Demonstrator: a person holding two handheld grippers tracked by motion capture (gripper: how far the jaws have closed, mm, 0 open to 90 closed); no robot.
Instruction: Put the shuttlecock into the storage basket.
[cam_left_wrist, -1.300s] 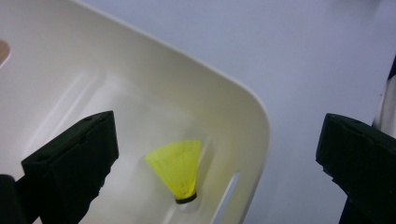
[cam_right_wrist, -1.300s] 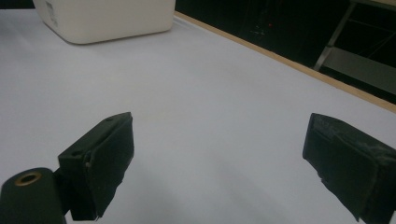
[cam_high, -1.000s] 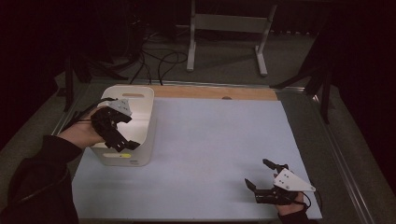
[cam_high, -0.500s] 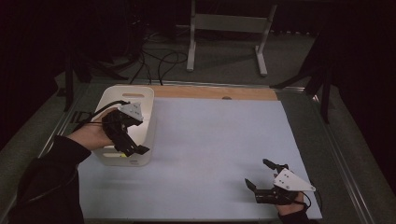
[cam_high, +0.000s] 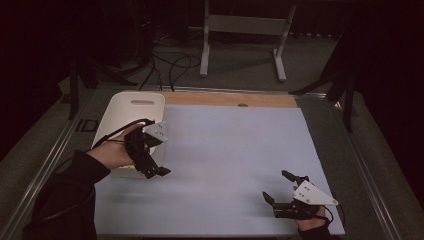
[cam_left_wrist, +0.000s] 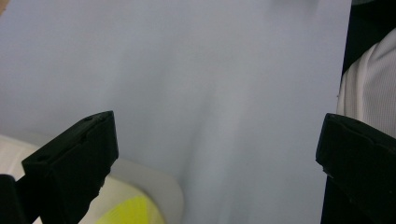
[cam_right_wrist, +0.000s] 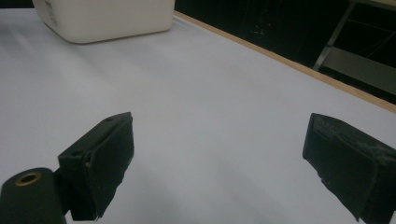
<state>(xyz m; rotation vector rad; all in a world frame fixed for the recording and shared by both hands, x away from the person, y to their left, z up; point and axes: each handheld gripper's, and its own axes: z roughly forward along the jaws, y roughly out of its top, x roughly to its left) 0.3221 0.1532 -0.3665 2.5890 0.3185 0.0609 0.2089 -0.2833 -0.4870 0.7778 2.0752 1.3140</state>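
Drawn back toward the near rim of the white tub (cam_high: 131, 107) since the earlier frame, left gripper (cam_high: 153, 170) spread wide and empty above something yellow (cam_left_wrist: 133, 212) inside, right gripper (cam_high: 285, 190) parked spread on the mat (cam_high: 230, 150); probable next move, dipping for the yellow; no legible writing.

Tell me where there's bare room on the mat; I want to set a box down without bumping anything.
The mat lies bare from the bin at its left across to its right edge, and from the wooden strip at the back down to the right gripper. It is crowded at the left, where the left gripper hovers over the bin's near corner.
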